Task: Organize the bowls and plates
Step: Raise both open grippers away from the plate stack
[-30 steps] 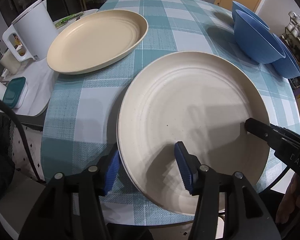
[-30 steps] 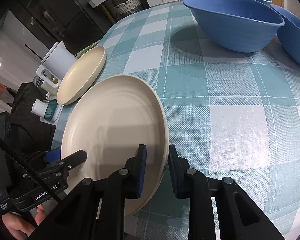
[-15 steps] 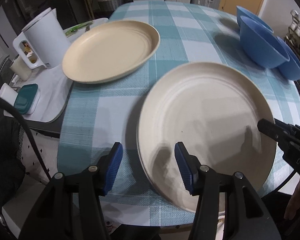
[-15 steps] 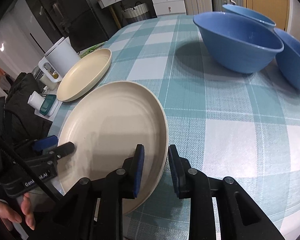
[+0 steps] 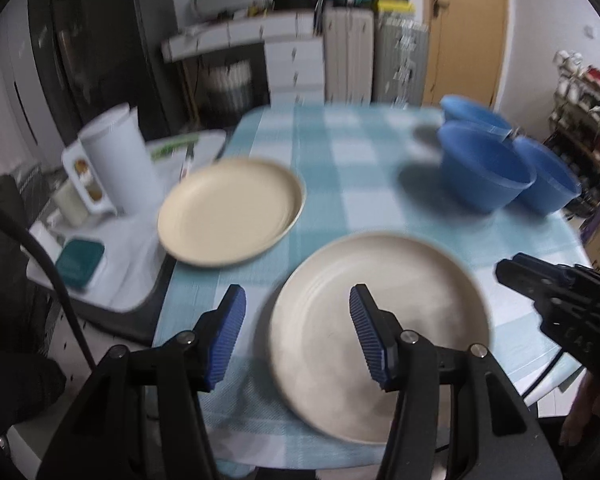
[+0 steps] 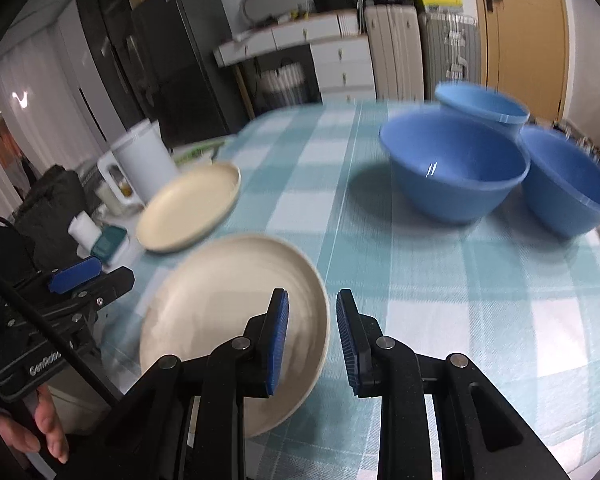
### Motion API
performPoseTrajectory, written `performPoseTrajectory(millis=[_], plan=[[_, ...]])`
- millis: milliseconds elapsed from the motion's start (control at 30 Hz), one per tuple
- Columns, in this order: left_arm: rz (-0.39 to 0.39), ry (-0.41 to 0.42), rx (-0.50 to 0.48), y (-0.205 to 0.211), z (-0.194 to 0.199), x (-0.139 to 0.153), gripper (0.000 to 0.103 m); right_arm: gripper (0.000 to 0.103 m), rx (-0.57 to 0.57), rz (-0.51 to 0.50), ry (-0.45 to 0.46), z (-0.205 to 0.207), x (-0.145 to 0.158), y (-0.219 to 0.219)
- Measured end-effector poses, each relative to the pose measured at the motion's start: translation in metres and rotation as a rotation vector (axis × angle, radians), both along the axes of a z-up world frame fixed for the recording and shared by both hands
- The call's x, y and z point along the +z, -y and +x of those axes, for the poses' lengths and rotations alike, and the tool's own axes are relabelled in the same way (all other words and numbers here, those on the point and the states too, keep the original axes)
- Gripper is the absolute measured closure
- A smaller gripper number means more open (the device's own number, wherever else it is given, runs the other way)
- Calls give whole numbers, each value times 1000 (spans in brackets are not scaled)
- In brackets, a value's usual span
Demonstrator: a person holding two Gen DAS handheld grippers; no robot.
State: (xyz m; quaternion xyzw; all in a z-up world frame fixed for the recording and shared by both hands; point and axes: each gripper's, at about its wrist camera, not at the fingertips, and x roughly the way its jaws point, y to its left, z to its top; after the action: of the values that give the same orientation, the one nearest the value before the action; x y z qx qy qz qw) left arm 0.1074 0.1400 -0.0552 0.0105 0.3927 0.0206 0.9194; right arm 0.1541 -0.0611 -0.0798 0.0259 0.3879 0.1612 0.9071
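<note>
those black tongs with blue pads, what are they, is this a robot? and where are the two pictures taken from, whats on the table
There is no robot here. A person holds a pair of hand-operated tongs in each hand, and each pair carries a wide-angle camera looking forward along its two fingers. One picture comes from the left tongs, the other from the right tongs, so each view also catches the other pair off to its side.

The table wears a teal checked cloth. On it lie a near cream plate, a far cream plate and three blue bowls clustered at the back. A white jug stands off to the side.

Nothing is held. Both pairs are open and hover over the near plate, which rests on the cloth.
</note>
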Motion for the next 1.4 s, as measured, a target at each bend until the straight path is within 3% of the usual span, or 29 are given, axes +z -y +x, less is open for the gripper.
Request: performPoseTrajectory(millis=[100, 233, 433, 500, 533, 567, 667, 733, 833, 967, 1133, 1400], plan=[[-22, 71, -27, 12, -10, 15, 48, 74, -8, -7, 98, -13, 18, 8], [-43, 124, -35, 28, -14, 27, 48, 60, -39, 19, 186, -32, 37, 24], [-118, 266, -28, 47, -36, 51, 47, 48, -100, 101, 216, -61, 51, 55], [-116, 302, -40, 56, -44, 55, 34, 40, -110, 110, 225, -69, 52, 64], [-109, 321, -49, 61, -48, 56, 18, 35, -123, 107, 238, -74, 52, 69], [-94, 360, -60, 69, -56, 59, 13, 34, -133, 91, 249, -77, 54, 72], [-47, 436, -95, 87, -71, 64, 11, 31, -162, 54, 307, -88, 61, 82], [-14, 451, -97, 94, -77, 64, 10, 14, -212, 15, 354, -95, 64, 89], [-22, 435, -97, 96, -77, 63, 1, 2, -285, -29, 460, -110, 71, 101], [-53, 390, -72, 93, -70, 59, 0, 1, -282, -73, 496, -120, 73, 105], [-48, 399, -63, 94, -71, 58, 0, 1, -251, -148, 492, -119, 70, 95], [-41, 397, -64, 94, -71, 56, 0, 1, -248, -127, 456, -112, 67, 93]])
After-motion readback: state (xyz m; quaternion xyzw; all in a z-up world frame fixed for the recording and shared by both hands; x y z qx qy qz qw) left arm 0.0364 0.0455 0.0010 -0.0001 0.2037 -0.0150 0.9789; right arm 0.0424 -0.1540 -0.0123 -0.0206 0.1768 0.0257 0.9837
